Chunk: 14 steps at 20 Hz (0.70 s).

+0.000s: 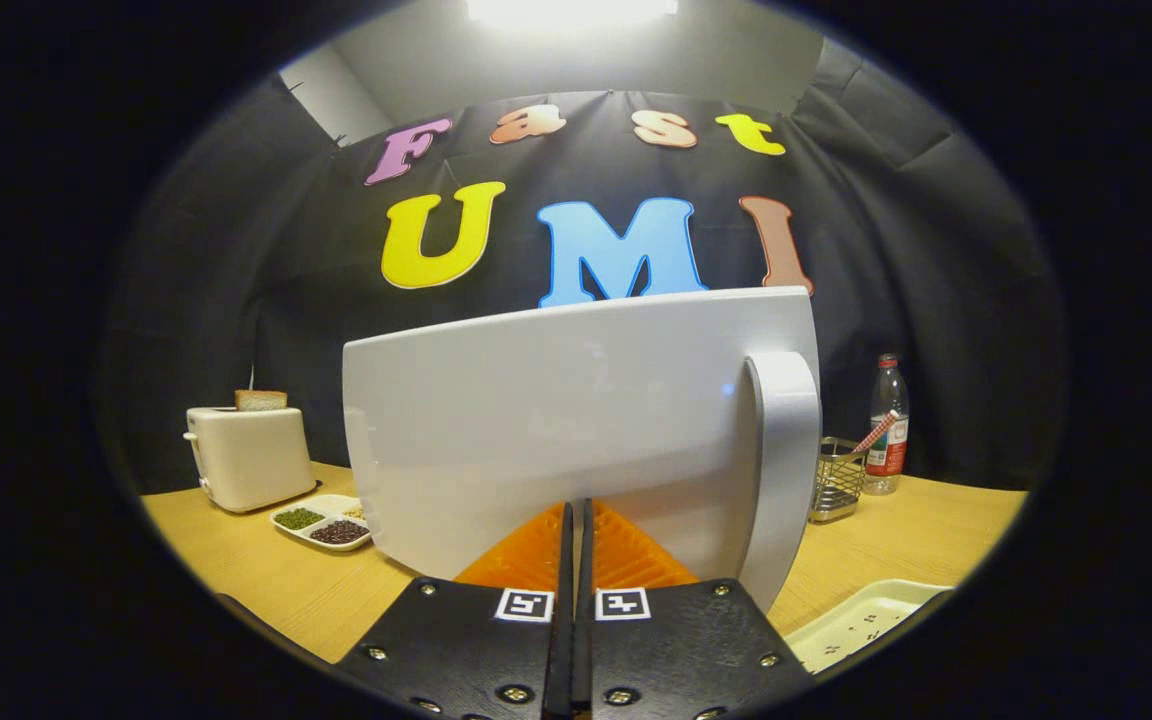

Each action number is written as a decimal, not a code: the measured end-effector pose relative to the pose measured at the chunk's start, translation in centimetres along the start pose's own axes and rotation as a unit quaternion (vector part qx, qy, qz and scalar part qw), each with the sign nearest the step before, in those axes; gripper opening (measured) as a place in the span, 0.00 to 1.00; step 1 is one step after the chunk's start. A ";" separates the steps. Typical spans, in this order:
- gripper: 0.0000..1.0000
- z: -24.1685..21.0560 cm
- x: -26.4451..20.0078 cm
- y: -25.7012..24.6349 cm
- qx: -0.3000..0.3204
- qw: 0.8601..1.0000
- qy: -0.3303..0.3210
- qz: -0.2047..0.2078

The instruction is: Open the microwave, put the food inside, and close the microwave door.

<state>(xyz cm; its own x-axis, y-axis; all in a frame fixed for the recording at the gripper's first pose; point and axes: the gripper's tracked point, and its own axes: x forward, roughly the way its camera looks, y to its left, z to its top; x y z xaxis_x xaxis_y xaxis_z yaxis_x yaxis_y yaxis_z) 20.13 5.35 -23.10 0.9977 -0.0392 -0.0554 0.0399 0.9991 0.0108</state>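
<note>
So the gripper (573, 520) is right up against the microwave door (556, 420), fingers clenched together with basically just a thin slit between them and nothing held in there. The tips sit at the lower part of the white door panel, though I can't tell if they actually touch it. The door's handle (784, 470) is a tall pale bar just right of the fingers. The microwave takes up the middle of the table (236, 570), and its door hides whatever's inside.

Over at the table's far left edge there's a white toaster (248, 455) with a slice of bread (261, 400) sticking up out of it. Just beside it, toward the microwave, a divided dish (324, 522) with green and dark beans. On the far right, a wire basket (836, 480) and a bottle (888, 425) next to it. A pale tray (866, 620) sits at the near right edge.
</note>
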 end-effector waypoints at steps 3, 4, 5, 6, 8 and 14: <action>0.01 0.8 1.0 -0.9 0.007 1.000 -0.014 -0.014; 0.01 1.4 1.7 -1.2 0.003 0.999 -0.029 -0.019; 0.01 1.6 2.3 -1.7 -0.003 0.999 -0.035 -0.028; 0.01 1.5 2.9 -2.0 -0.005 0.999 -0.037 -0.033; 0.01 1.5 3.7 -2.5 0.006 0.999 -0.036 -0.038; 0.01 1.1 5.7 -4.8 0.024 0.997 -0.027 -0.067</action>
<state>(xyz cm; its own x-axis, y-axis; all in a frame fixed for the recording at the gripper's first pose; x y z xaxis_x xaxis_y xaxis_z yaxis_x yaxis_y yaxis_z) 25.69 0.32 -22.37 0.9848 -0.1737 -0.0050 0.1737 0.9832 0.0556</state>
